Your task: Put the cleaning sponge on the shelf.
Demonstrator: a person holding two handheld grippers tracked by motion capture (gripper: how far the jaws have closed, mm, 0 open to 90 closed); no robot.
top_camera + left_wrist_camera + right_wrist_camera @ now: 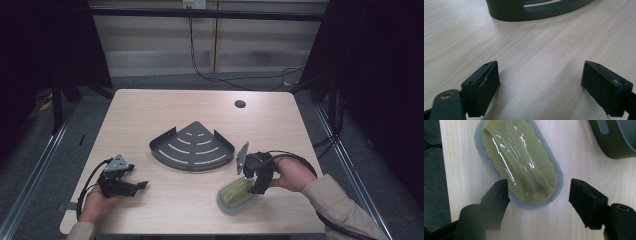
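Straddling the near end of the scrubbing sponge, the spread right gripper is lowered for a pinch, while the left gripper is kept spread beside the corner shelf.

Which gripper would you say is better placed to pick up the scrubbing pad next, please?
Right, probably. The right gripper hangs open right above the scrubbing pad, jaws either side of its near end. The left gripper is open over bare table, far off.
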